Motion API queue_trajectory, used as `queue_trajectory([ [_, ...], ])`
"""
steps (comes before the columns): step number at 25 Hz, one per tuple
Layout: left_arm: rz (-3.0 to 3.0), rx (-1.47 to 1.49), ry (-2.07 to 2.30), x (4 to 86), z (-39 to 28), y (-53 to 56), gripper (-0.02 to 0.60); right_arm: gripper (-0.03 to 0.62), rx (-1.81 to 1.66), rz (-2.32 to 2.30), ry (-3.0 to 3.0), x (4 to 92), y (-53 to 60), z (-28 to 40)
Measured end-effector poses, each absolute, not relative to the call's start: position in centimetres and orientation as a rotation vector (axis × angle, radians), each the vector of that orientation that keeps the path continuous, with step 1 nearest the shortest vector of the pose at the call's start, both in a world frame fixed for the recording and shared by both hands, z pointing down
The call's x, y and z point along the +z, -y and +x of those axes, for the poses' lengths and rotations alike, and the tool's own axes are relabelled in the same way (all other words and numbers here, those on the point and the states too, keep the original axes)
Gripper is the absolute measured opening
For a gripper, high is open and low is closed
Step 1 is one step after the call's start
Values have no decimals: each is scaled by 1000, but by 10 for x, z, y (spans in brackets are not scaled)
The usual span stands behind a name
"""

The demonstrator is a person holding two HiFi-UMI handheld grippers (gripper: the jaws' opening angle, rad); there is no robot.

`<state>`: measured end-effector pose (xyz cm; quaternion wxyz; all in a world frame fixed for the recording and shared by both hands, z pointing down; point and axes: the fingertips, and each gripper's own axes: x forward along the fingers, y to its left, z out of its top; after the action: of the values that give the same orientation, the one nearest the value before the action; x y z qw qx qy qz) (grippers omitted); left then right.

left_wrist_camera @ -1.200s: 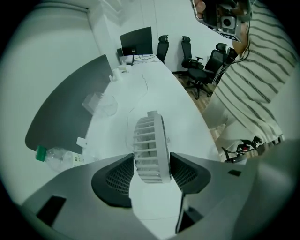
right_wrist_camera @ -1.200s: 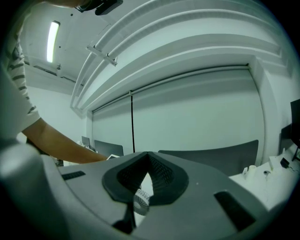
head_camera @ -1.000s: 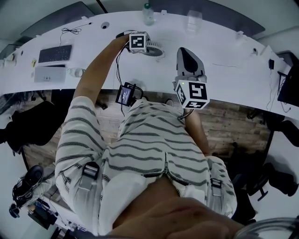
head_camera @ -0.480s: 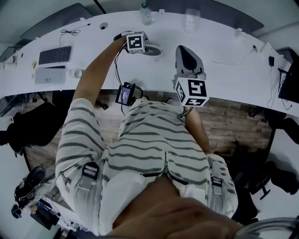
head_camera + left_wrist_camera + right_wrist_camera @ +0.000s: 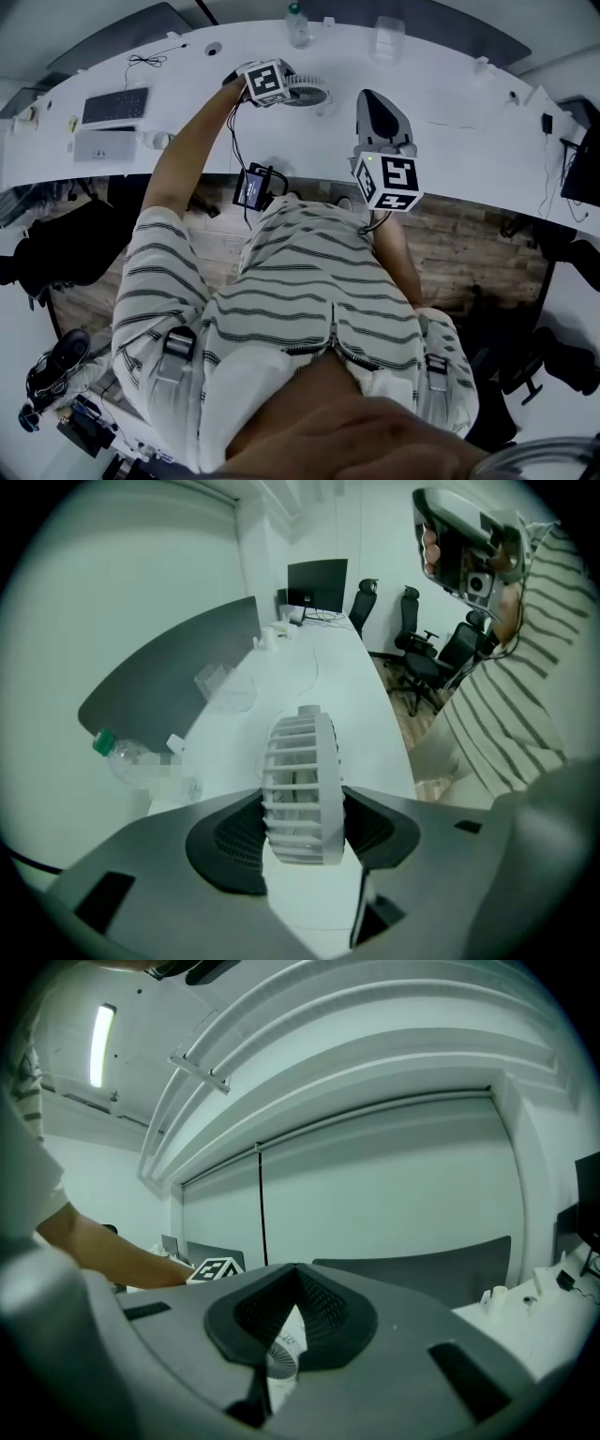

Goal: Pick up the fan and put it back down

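Note:
The small white fan [image 5: 300,785] sits edge-on between the dark pads of my left gripper [image 5: 300,825], which press on its grille from both sides; it hangs slightly above the white desk [image 5: 337,682]. In the head view the fan [image 5: 307,92] shows just right of the left gripper [image 5: 291,89] at the far side of the desk. My right gripper [image 5: 377,105] is held level over the desk's near edge with its jaws together and nothing in them. Through the thin slit at its jaws [image 5: 281,1344] a bit of the fan [image 5: 278,1361] shows.
A plastic bottle [image 5: 297,26] and a clear cup [image 5: 388,37] stand behind the fan. A keyboard [image 5: 115,105] and a small box lie at the left. A monitor [image 5: 317,581] stands at the desk's far end, with office chairs [image 5: 412,639] beside it.
My left gripper has risen a little and rolled, taking the fan with it. The right gripper has stayed where it was.

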<state>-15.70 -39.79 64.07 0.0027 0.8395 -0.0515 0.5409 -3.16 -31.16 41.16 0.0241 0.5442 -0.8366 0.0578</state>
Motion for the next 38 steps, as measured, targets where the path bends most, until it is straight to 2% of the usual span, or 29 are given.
queue_trajectory([
  [13, 2614, 1301, 543, 577, -156, 373, 232, 11, 185, 1650, 2607, 410, 300, -40],
  [24, 2629, 856, 884, 519, -144, 357, 230, 11, 210, 1648, 2623, 409, 297, -42],
  [38, 2597, 520, 1108, 465, -140, 330, 229, 11, 231, 1632, 2635, 410, 296, -50],
])
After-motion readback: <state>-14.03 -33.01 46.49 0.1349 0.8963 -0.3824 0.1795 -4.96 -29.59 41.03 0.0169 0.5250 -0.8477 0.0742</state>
